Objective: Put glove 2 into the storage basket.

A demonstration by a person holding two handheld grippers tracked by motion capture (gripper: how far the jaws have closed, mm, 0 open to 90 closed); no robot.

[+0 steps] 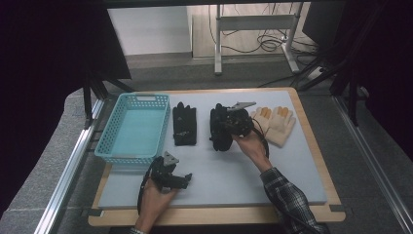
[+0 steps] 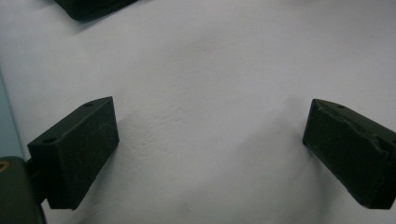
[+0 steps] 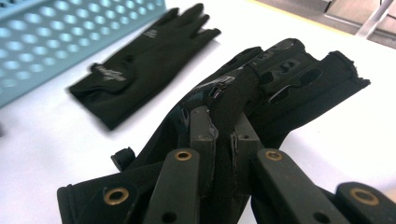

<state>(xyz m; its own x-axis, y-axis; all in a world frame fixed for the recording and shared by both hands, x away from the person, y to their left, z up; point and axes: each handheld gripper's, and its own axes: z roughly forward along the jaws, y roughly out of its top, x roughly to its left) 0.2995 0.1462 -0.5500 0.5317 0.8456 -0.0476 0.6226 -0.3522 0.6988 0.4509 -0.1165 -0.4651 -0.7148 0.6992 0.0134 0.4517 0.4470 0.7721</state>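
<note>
At the centre of the high view, the right gripper [image 1: 225, 130] sits over a black fabric glove with ribbed knuckle padding [image 1: 220, 132], which lies on the pale grey table mat [image 1: 272, 170] just right of the middle. In the right gripper view that gripper [image 3: 223, 135] has its two jaws clamped on a raised fold of this padded glove [image 3: 280, 74]; the fabric is pinched between the pads at lower centre of the frame, and the rest of the glove drapes down to the mat on either side.

To the left of it in the high view, near but apart, a second black fabric glove, thin and flat with a small white logo [image 1: 184, 125], lies with its fingers pointing to the far edge; the right gripper view has it at upper left [image 3: 144, 65]. Further left stands a light blue perforated plastic basket [image 1: 113, 127], its wall showing at the upper left corner of the right gripper view [image 3: 42, 42]. To the right of the padded glove lies a pair of cream gloves with orange fingertips [image 1: 275, 123].

At lower left of the high view, the left gripper [image 1: 187, 179] rests low by the near edge of the mat. In its own view the left gripper [image 2: 210, 149] has its jaws spread wide apart over bare mat, nothing between them.
</note>
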